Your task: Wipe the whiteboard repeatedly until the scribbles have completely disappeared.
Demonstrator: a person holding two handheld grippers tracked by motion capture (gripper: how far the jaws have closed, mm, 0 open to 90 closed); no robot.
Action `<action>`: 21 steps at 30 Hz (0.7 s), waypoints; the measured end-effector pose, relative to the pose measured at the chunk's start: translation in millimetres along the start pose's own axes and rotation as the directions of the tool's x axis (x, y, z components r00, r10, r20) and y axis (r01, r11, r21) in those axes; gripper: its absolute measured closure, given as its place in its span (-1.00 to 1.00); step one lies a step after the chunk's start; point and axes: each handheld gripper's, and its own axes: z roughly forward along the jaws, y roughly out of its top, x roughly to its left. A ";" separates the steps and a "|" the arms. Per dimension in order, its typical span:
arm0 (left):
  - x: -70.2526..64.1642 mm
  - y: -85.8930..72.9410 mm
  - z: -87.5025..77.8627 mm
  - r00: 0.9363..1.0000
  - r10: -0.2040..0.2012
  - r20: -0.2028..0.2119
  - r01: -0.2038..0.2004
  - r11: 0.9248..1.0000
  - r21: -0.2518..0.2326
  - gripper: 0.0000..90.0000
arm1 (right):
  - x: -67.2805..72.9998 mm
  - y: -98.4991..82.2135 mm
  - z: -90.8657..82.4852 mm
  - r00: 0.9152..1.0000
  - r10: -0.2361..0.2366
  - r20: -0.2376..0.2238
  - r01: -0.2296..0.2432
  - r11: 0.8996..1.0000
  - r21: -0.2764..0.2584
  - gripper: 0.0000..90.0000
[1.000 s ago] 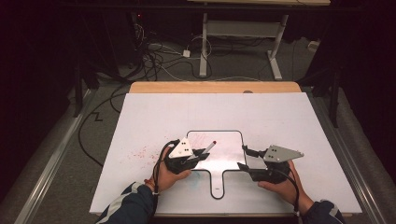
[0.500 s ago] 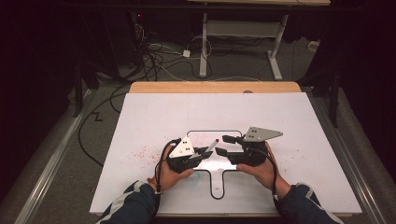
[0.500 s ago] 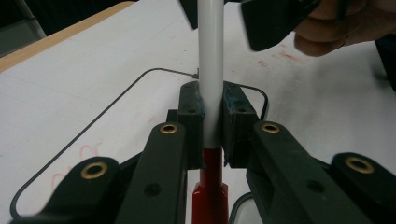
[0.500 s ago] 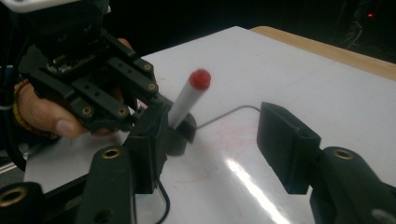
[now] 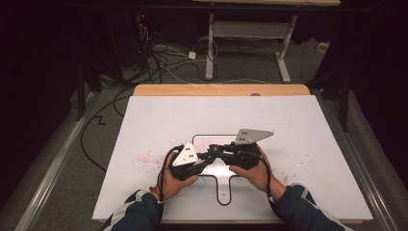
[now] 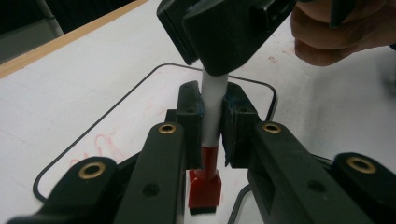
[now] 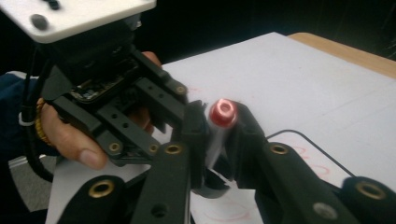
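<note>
A white marker (image 6: pixel 212 107) with a red end (image 7: pixel 222 111) is held between both grippers above the white board (image 5: pixel 298 130), over the black outline (image 5: pixel 223 166) drawn at about 6 o'clock of the board's middle. The left gripper (image 6: pixel 211 122) has its jaws closed on the marker's barrel. The right gripper (image 7: pixel 217 128) meets it head-on, its jaws closed around the same marker near the red end. The board lies on the wooden desk (image 5: pixel 221 89), and faint red marks (image 5: pixel 144 156) stain it at 9 o'clock of the outline.
</note>
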 end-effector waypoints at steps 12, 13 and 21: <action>7.6 -25.2 -40.1 0.978 -0.052 -0.200 0.080 0.988 0.133 -0.34 | -11.2 17.6 30.3 0.997 -0.064 0.044 0.058 0.991 0.121 0.80; 5.5 -29.5 -44.3 0.975 -0.059 -0.214 0.093 0.983 0.156 -0.48 | -15.2 15.7 40.7 0.994 -0.093 0.058 0.081 0.980 0.183 0.81; -12.5 -50.2 -77.0 0.965 -0.059 -0.257 0.110 0.976 0.186 -0.53 | -35.5 27.7 56.1 0.975 -0.186 0.118 0.152 0.957 0.247 0.81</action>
